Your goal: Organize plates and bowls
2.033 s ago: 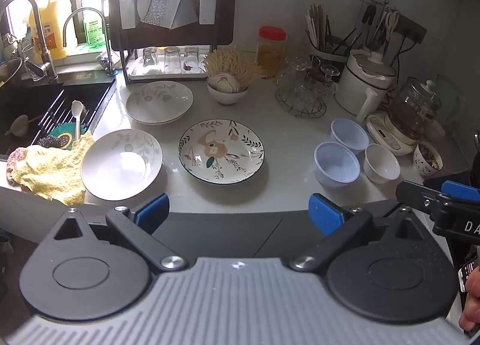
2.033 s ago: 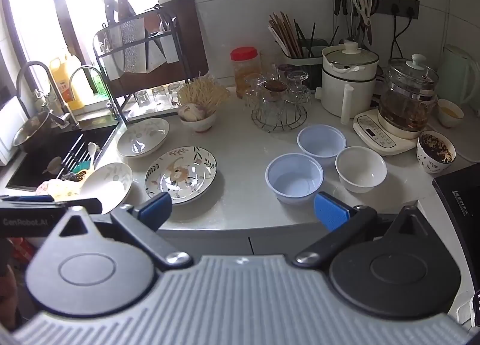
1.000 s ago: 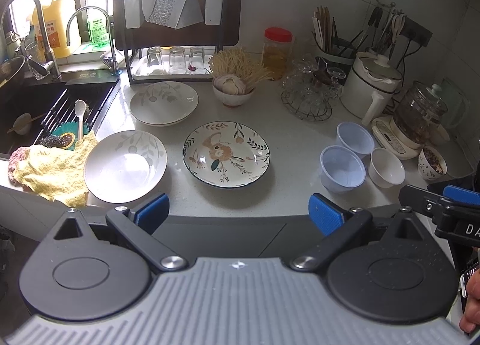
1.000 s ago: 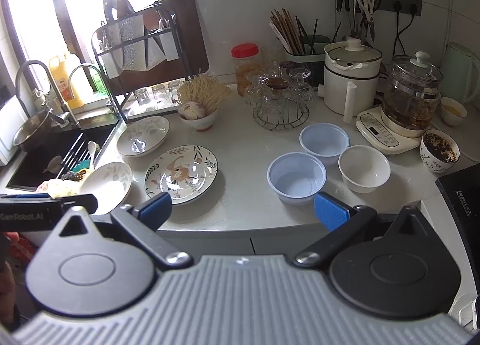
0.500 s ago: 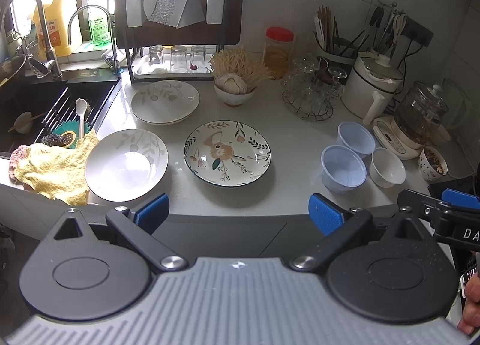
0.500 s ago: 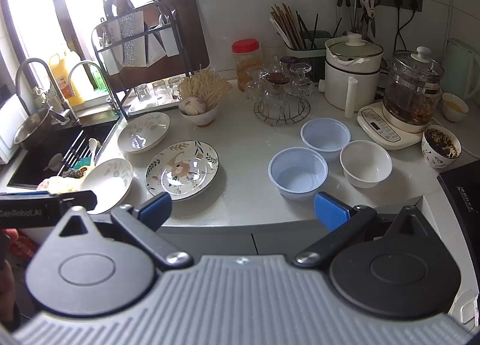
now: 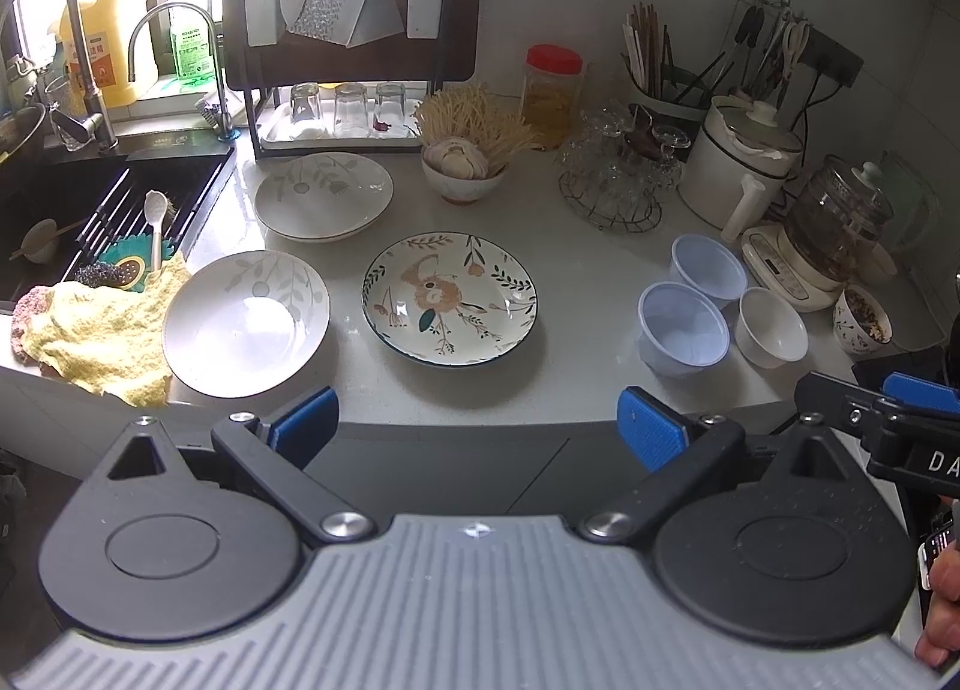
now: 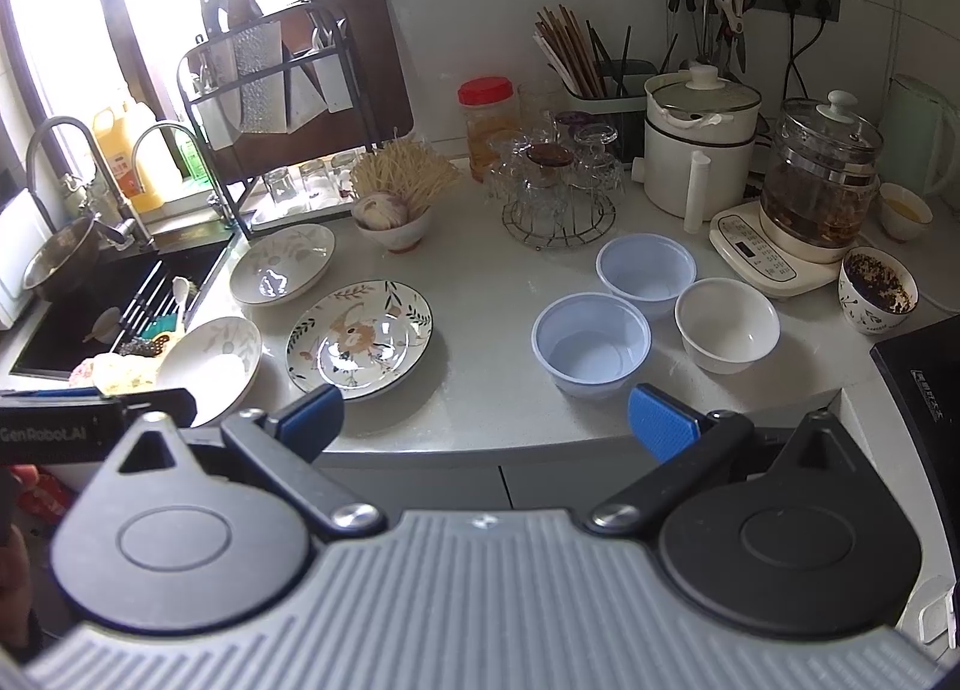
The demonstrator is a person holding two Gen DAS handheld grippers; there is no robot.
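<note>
Both grippers, the left gripper [image 7: 477,426] and the right gripper [image 8: 485,417], are held wide open and empty before the pale stone countertop [image 7: 588,294]; a flower-patterned round plate [image 7: 449,298] is seen at centre, two white leaf-print plates [image 7: 246,324] beside the sink, three small bowls [image 8: 591,344] grouped to the right.

Yellow cloth [image 7: 99,330] — sink [image 7: 72,210] beside
</note>
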